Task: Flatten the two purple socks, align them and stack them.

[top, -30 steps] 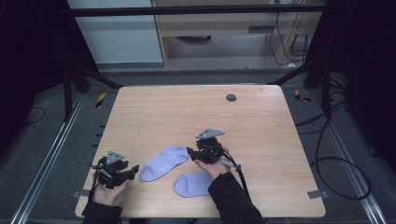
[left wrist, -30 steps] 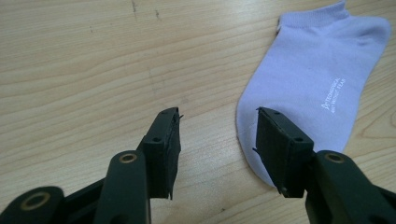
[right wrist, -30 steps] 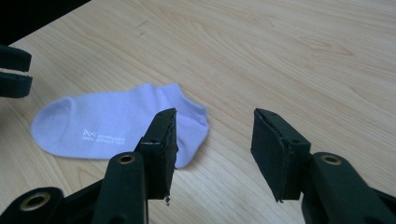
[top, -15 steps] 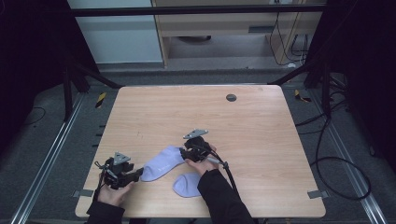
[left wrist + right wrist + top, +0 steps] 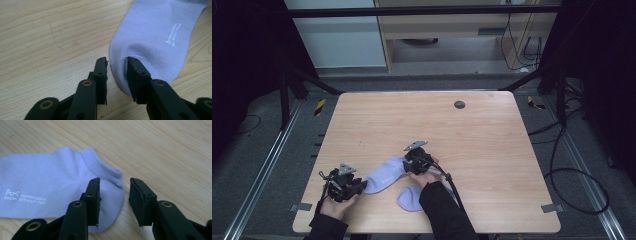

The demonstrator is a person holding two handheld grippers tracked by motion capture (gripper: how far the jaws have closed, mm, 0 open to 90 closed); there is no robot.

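A lavender ankle sock (image 5: 384,175) lies flat near the table's front, left of centre. My left gripper (image 5: 361,185) is at its toe end. In the left gripper view its jaws (image 5: 117,65) straddle the toe edge of the sock (image 5: 155,32); they have just been closing, the fabric puckers at one jaw, and a gap remains. My right gripper (image 5: 408,162) is at the other end. Its jaws (image 5: 114,185) straddle the cuff edge of the sock (image 5: 45,182), one over fabric, one over wood; they too have just been closing and are still apart.
A second lavender sock (image 5: 412,197) lies by the right forearm near the front edge. The wooden table (image 5: 437,125) has a black round grommet (image 5: 459,104) at the back. A cable (image 5: 452,185) trails from the right gripper. Dark floor and metal rails surround the table.
The right hand has moved left and down onto the sock's cuff end. The left hand has hardly shifted.
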